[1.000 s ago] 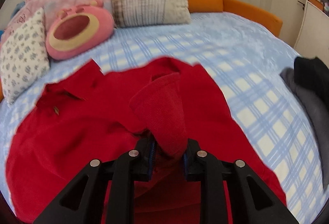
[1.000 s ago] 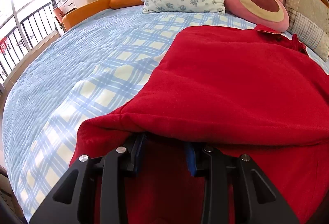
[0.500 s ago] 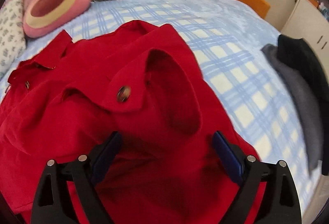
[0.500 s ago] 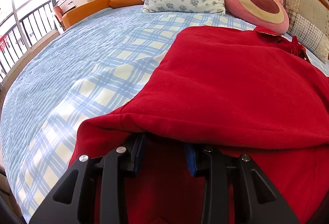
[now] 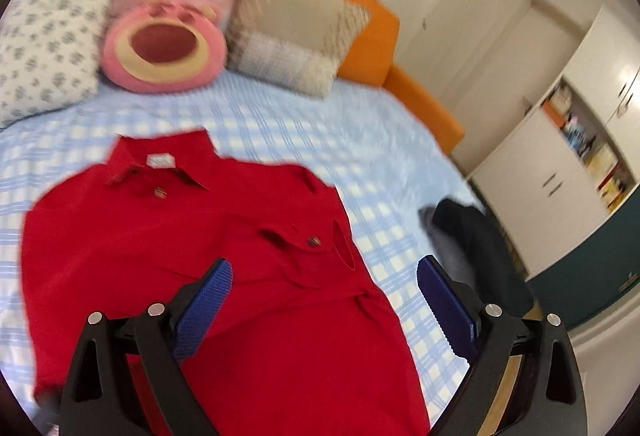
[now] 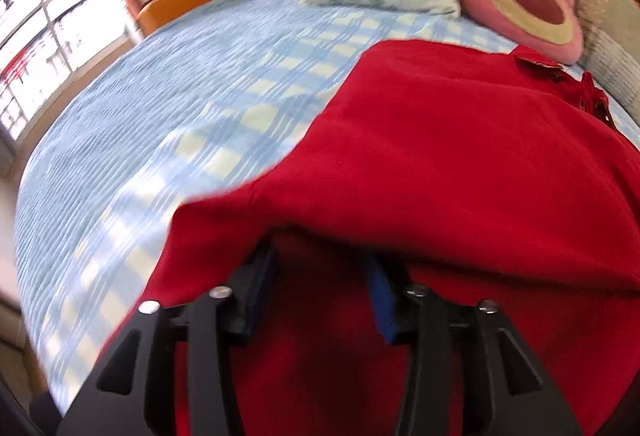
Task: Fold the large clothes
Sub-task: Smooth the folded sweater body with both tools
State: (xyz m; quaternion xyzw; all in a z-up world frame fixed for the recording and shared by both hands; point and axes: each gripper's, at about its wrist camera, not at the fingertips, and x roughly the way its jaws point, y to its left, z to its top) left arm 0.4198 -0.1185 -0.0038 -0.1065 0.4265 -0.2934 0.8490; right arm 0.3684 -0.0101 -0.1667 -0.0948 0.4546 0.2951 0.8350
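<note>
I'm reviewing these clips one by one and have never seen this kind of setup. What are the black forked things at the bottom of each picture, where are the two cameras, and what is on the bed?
There is no robot here. A person carries a hand-held two-finger gripper in each hand, and each has a wide-angle camera looking forward along its fingers. The black forks with blue pads are those fingers.

The left wrist view shows the left gripper above a red shirt spread on a blue checked bed. Its jaws are wide and opening, with nothing between them.

The right wrist view shows the right gripper low at a folded edge of the same shirt. Its jaws are opening; cloth drapes over the fingertips, so whether they grip it I cannot tell.

Also on the bed: a floral pillow, a pink round cushion, a beige cushion and dark clothes.
</note>
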